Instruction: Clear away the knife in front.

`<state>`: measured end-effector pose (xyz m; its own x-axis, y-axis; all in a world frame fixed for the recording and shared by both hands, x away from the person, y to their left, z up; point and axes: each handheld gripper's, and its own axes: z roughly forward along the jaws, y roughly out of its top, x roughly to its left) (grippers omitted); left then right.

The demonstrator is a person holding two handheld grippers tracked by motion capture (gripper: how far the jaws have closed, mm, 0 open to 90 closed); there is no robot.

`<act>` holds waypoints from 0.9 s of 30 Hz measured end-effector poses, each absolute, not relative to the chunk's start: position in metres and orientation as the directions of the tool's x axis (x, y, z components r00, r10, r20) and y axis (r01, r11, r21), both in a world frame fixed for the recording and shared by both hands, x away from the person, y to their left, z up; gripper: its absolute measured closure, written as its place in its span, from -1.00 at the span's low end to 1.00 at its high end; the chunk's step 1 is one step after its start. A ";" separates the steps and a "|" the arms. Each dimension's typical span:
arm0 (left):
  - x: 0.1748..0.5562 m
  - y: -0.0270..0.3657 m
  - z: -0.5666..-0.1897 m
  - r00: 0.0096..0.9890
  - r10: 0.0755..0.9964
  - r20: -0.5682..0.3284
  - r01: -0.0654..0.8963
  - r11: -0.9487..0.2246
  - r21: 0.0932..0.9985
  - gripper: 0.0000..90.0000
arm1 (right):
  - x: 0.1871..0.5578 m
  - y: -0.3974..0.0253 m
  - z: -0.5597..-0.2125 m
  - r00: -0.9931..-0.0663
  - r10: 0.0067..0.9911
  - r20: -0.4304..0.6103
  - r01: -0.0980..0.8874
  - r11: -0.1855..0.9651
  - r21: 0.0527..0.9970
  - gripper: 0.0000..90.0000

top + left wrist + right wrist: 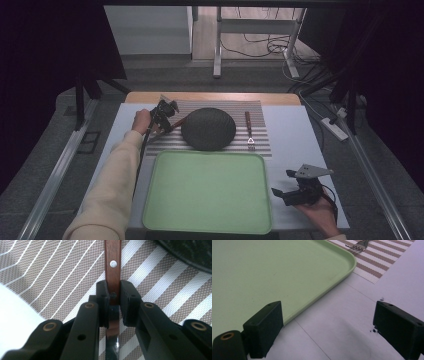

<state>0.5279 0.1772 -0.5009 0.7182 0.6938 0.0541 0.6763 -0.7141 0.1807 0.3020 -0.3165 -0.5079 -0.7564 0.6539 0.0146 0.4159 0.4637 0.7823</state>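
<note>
The left gripper's [115, 305] fingers [103, 302] squeeze the brown wooden-handled knife [113, 267]. It lies flat on the striped woven mat [62, 272], handle pointing toward the dark round plate [190, 252]. The right gripper's [328, 325] fingers are wide apart, holding nothing, beside the green plastic tray [342, 270].

Count of things on the table

There are two grippers: the left gripper [167, 111], its jaws closed on the wooden handle of one knife [113, 267], and the right gripper [292, 190], its jaws spread wide over bare table. One green tray [207, 220] lies at the near edge. One striped placemat [260, 145] lies beyond it, bearing one dark round plate [208, 129]. There are two pieces of cutlery in all, both wooden-handled: the knife at the plate's left and one fork [248, 131] at its right. One pale table [295, 130] carries everything. Two hands hold the grippers, one each.
</note>
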 end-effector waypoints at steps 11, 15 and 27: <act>0.515 0.191 -0.483 0.722 0.689 0.056 0.668 -0.716 0.203 0.73 | 0.302 -0.316 -0.508 -0.756 0.654 0.015 0.416 0.463 0.783 -0.79; 0.505 0.193 -0.477 0.733 0.678 0.057 0.654 -0.725 0.216 0.73 | 0.302 -0.316 -0.508 -0.757 0.653 0.015 0.416 0.464 0.782 -0.79; 0.465 0.181 -0.460 0.783 0.622 0.025 0.593 -0.758 0.270 0.73 | 0.302 -0.316 -0.508 -0.758 0.652 0.017 0.418 0.465 0.781 -0.79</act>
<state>0.4652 0.1806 -0.4601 0.7829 0.6216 0.0251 0.5933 -0.7582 0.2704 0.3017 -0.3160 -0.5082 -0.7577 0.6524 0.0175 0.4180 0.4646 0.7807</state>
